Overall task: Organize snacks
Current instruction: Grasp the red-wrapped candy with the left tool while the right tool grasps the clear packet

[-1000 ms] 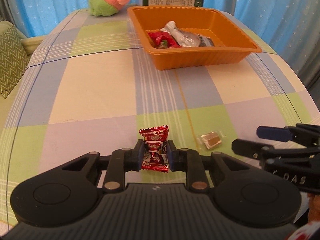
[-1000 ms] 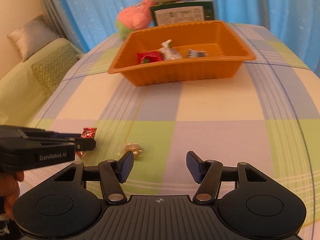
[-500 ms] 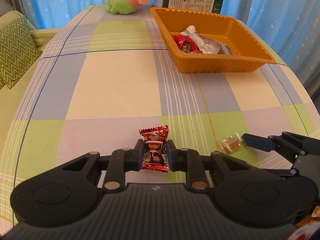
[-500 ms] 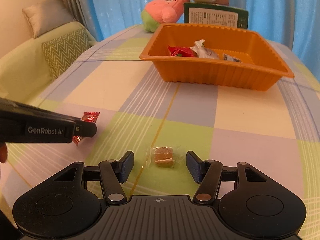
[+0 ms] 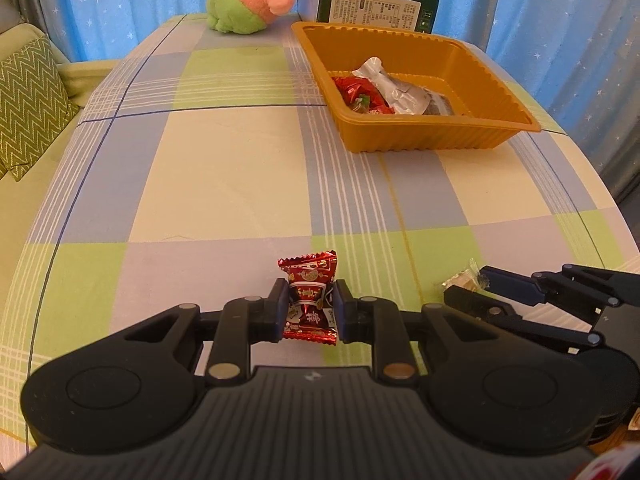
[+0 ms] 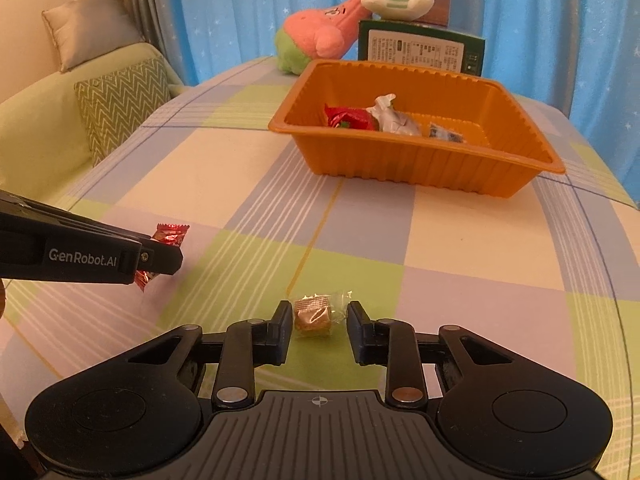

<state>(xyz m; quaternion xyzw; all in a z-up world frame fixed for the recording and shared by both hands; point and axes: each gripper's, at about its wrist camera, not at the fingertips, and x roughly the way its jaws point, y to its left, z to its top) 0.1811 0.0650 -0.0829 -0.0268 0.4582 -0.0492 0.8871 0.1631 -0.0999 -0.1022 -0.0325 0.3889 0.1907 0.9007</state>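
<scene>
The right wrist view looks across a surface [image 6: 248,168] under a checked cloth of green, blue and cream, with an orange tray [image 6: 420,160] holding wrapped snacks at the far side, plush toys [image 6: 316,38] and a green box [image 6: 420,52] behind it, blue starred curtains [image 6: 224,8] beyond, and a green sofa [image 6: 44,128] with cushions at the left. The left gripper [image 5: 310,304] is clenched on a red wrapped candy [image 5: 310,296], held upright above the near part of the cloth. The right gripper [image 6: 318,322] is closing around a small clear-wrapped brown snack [image 6: 314,314] that lies on the cloth between its jaws, its left pad beside the wrapper, a gap showing on the right.
</scene>
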